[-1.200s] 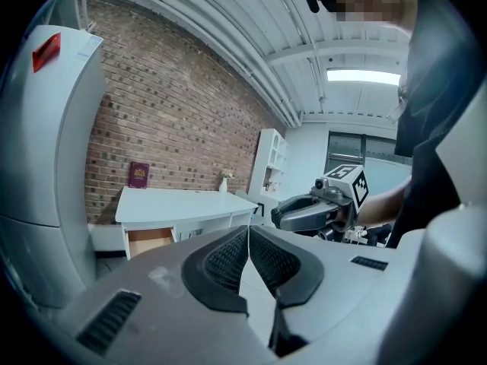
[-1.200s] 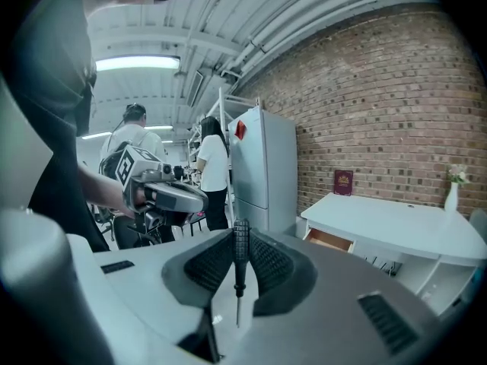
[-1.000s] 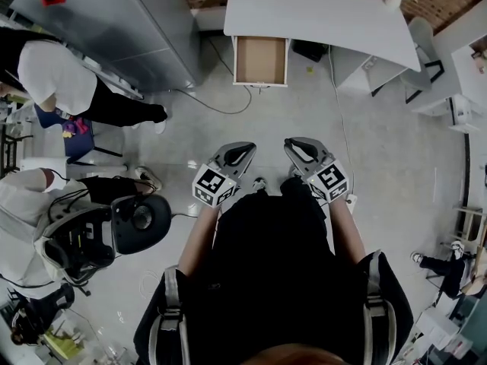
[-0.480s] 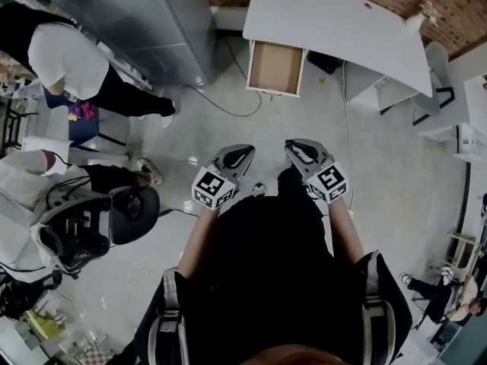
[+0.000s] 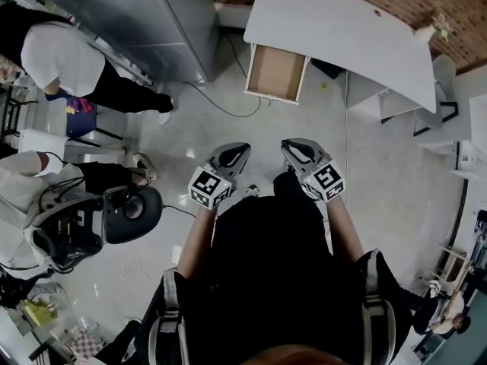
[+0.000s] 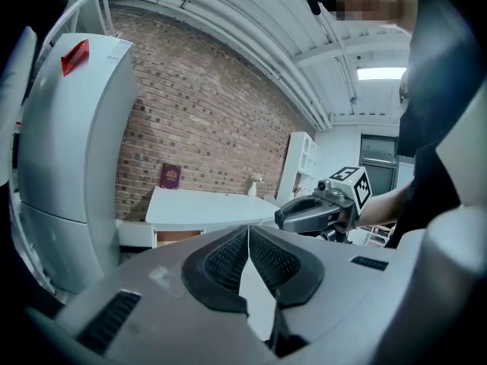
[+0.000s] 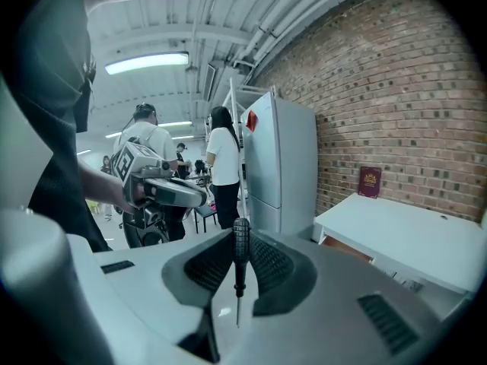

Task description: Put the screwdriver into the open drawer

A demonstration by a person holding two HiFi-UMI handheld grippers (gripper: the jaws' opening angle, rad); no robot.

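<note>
In the head view the left claw (image 5: 236, 153) and right claw (image 5: 293, 147) are side by side in front of the person. The open drawer (image 5: 277, 73) under the white tabletop (image 5: 342, 29) lies at 12 o'clock, well apart from them across the floor (image 5: 380, 150). A cable (image 5: 228, 106) loops on the floor at 11 o'clock near the drawer and could catch a foot on the walk over. In the left gripper view the left claw's jaws are pressed together with nothing between them, so it offers no support if the load shifts. In the right gripper view the right claw is clamped on the black handle of the screwdriver (image 7: 240, 258). The tool stands upright between the pads near their tips, with its shaft pointing back toward the claw's body. That narrow hold on a round handle could let the tool swivel or slide out at a jolt. Coming in too low could also knock it against the drawer front.
</note>
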